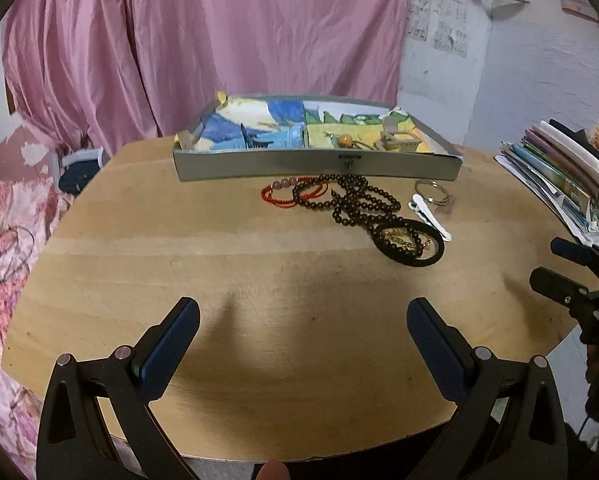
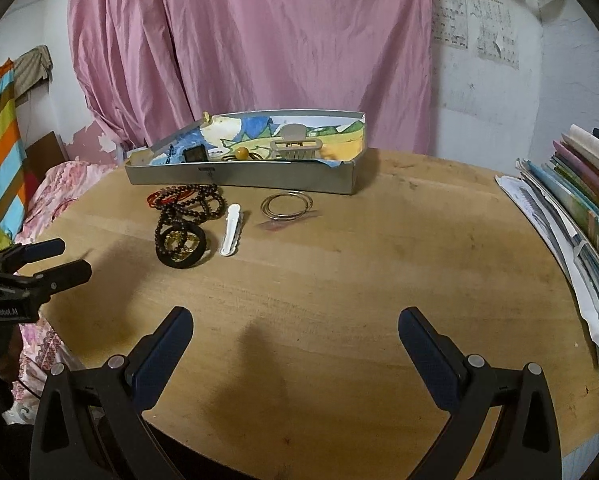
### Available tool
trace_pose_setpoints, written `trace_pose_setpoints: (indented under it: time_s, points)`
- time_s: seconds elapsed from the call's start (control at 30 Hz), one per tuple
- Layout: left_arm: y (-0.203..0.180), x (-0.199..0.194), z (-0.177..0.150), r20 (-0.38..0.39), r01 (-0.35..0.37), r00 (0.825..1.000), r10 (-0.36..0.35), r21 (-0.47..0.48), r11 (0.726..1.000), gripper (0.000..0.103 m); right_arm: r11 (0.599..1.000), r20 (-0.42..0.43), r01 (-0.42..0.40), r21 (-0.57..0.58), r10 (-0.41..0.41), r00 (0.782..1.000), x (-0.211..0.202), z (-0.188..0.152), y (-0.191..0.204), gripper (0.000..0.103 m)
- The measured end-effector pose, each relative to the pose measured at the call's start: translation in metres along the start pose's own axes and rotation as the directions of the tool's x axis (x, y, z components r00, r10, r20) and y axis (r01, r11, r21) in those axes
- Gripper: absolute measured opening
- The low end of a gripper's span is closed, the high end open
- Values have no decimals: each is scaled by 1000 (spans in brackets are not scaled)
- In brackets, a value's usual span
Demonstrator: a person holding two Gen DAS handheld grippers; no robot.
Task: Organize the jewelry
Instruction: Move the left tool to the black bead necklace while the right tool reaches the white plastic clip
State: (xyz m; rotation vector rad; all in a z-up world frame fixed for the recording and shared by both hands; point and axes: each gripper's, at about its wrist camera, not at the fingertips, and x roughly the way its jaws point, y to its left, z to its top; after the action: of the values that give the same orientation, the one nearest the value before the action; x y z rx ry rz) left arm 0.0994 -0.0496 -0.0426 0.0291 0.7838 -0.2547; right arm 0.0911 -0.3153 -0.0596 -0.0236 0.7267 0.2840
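Beside the tray (image 2: 239,184), limp beads (image 2: 187,208) will probably slither, so pinch a bunched strand; both grippers (image 1: 303,340) (image 2: 295,344) gape, empty.

The table (image 2: 339,280) is pale wood, smooth and matt, with faint scuffs. The tray (image 2: 239,180) looks like dull grey metal, lined with painted paper. The beads (image 2: 187,204) are dark and glossy, the bangles (image 2: 286,205) shiny metal, the clip (image 2: 230,230) smooth white plastic. The curtain (image 2: 259,40) is creased pink cloth.

beads (image 2: 187,204), clip (image 2: 230,230), rings (image 2: 286,206) before tray (image 2: 239,178) on table (image 2: 339,280).
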Motion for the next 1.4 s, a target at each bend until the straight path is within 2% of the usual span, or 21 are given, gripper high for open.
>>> trace_pose_setpoints:
  time_s: [0.2, 0.4, 0.47, 0.57, 0.63, 0.73, 0.9, 1.07, 1.13, 1.27, 1.4]
  points:
    - [13, 18, 16, -95, 58, 993, -65, -78, 995, 101, 999, -17, 16, -45, -17, 1000, 8, 11, 1, 103]
    - [13, 28, 38, -109, 123, 985, -133, -96, 988, 101, 995, -28, -20, -100, 17, 999, 15, 31, 2, 103]
    - [12, 32, 45, -105, 144, 982, -154, -101, 984, 100, 994, -35, -38, -103, 34, 999, 19, 38, 0, 99]
    - [10, 36, 54, -100, 170, 979, -180, -102, 980, 95, 993, -59, -83, -79, 78, 995, 29, 47, -4, 85]
    - [8, 40, 59, -103, 192, 974, -203, -111, 975, 81, 992, -77, -114, -56, 110, 991, 37, 53, -6, 71]
    - [8, 48, 66, -117, 225, 963, -241, -133, 965, 61, 985, -103, -164, -61, 157, 982, 48, 62, -1, 62]
    - [9, 62, 75, -144, 258, 949, -282, -163, 952, 49, 975, -146, -196, -103, 180, 973, 65, 71, 13, 46]
    - [12, 70, 80, -160, 272, 939, -303, -191, 943, 38, 970, -182, -227, -91, 208, 961, 82, 79, 15, 39]
    - [13, 74, 82, -167, 273, 937, -307, -199, 941, 29, 969, -193, -236, -80, 217, 957, 89, 80, 16, 35]
    - [14, 81, 83, -188, 261, 934, -303, -217, 941, 19, 965, -210, -252, -74, 232, 950, 99, 81, 19, 35]
    - [17, 83, 82, -193, 252, 935, -296, -224, 941, 4, 963, -223, -256, -86, 232, 947, 105, 82, 24, 32]
